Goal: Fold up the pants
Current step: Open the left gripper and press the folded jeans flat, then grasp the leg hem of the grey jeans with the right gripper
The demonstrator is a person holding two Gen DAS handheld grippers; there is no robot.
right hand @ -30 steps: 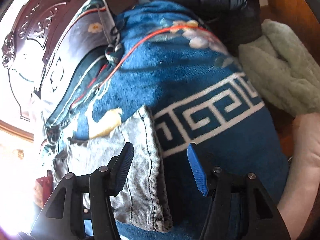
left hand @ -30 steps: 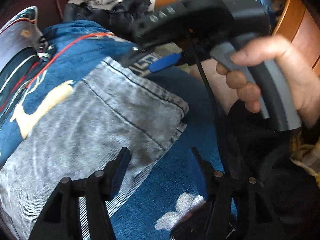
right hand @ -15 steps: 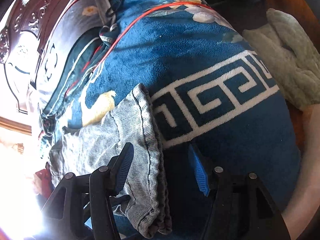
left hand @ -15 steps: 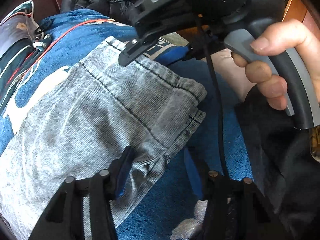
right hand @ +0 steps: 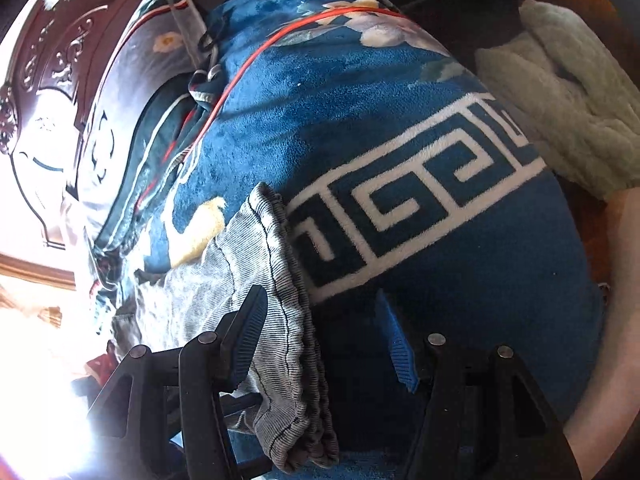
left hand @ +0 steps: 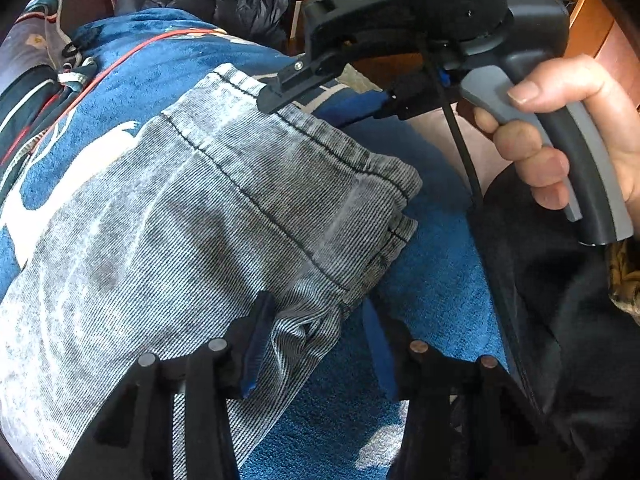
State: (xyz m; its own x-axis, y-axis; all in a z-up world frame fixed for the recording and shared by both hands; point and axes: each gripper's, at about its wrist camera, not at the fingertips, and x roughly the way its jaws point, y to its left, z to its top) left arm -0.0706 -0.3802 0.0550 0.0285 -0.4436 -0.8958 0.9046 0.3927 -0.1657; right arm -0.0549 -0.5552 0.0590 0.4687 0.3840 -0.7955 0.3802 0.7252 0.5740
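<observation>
The pants (left hand: 168,224) are gray, ribbed and soft. They lie on a fuzzy blue blanket (right hand: 360,120), hem end pointing away. Both grippers, left (left hand: 316,344) and right (right hand: 324,344), are wide open, holding nothing.

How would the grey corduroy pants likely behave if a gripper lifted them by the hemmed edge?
The grey pants would probably flop and drape: the cloth already sags in soft folds near the left gripper. The doubled hem looks thick, likely giving the fingers a firm hold. The ribbed weave and plush blue blanket suggest dragging, not sliding.
</observation>
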